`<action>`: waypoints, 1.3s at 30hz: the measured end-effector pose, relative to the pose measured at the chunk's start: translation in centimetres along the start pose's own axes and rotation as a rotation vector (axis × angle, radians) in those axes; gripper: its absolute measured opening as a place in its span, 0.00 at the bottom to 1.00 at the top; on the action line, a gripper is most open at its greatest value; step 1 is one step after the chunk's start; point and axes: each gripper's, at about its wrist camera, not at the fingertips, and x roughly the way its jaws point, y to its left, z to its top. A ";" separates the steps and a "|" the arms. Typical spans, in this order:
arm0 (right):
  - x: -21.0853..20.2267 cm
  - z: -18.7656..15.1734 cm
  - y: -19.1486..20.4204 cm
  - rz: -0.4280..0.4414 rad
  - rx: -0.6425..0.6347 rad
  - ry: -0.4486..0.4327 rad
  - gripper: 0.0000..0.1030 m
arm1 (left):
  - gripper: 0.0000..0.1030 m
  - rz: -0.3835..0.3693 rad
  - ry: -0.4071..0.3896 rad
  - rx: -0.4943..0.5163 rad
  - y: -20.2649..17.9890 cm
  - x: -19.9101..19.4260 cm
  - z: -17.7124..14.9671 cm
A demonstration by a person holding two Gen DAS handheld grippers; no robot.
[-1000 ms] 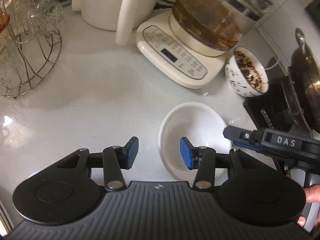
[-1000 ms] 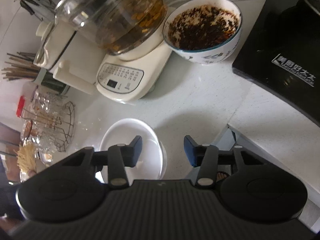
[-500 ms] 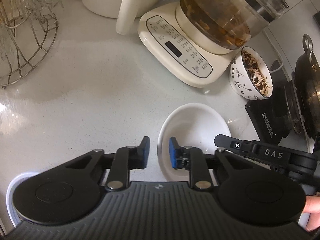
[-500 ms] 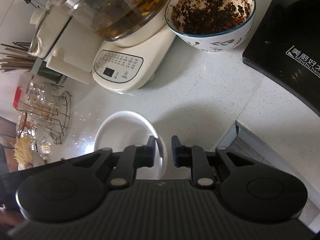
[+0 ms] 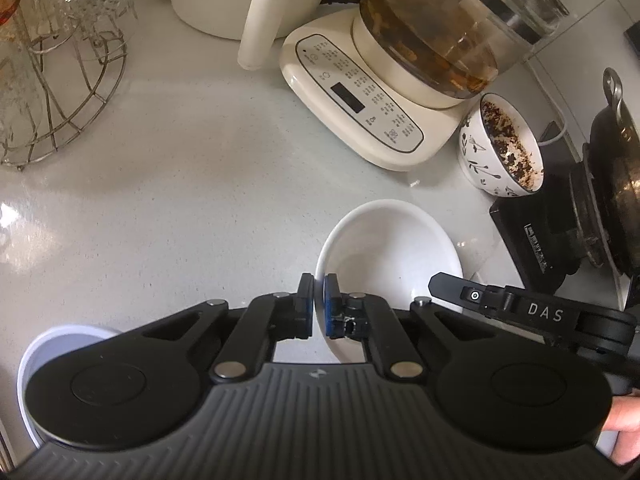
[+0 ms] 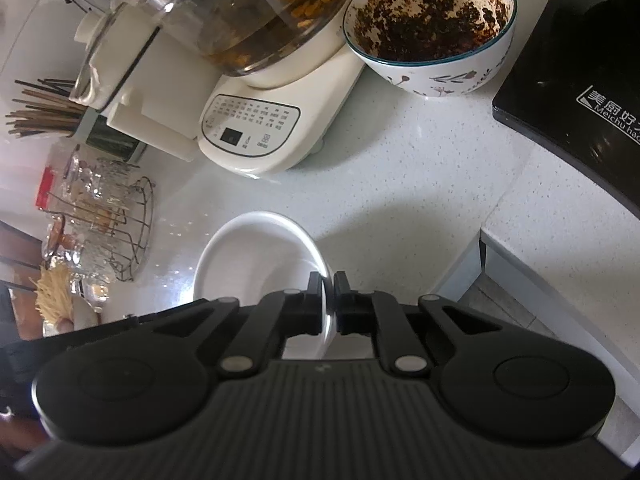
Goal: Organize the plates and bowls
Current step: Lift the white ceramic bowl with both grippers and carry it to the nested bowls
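Left wrist: glossy round white dish (image 5: 390, 248) on speckled pale countertop (image 5: 180, 184); left gripper (image 5: 319, 300), jaws just closed, pinching its near rim.

Right wrist: right gripper (image 6: 328, 294), likewise just closed, clamping the dish (image 6: 256, 256) rim's opposite edge.

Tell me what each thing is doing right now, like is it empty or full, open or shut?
White bowl: empty, upright, rim pinched from both sides.
Left gripper: shut on the bowl's rim.
Right gripper: shut on the opposite rim.
Patterned bowl: upright, smeared with dark residue.
Glass kettle: on its base, holding brownish liquid.
Wire rack: holding glassware.
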 end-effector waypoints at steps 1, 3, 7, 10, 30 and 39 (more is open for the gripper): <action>-0.2 -0.1 0.0 0.001 -0.001 -0.003 0.08 | 0.06 -0.003 -0.002 -0.002 0.0 -0.2 -0.1; -0.6 -0.4 0.2 0.005 -0.008 -0.009 0.08 | 0.06 -0.003 -0.012 0.000 0.0 -0.7 -0.4; -2.0 -0.7 0.6 0.022 -0.026 -0.046 0.08 | 0.06 -0.028 -0.037 -0.005 -0.1 -2.1 -1.0; -2.9 -0.8 1.4 0.030 -0.051 -0.069 0.08 | 0.06 -0.035 -0.054 0.001 -0.2 -3.4 -1.3; -7.1 -3.0 8.5 0.092 -0.181 -0.141 0.08 | 0.06 -0.093 -0.165 -0.058 3.6 -12.7 -4.1; -7.5 -4.7 11.1 0.131 -0.221 -0.136 0.09 | 0.06 -0.107 -0.209 -0.095 6.0 -16.2 -6.5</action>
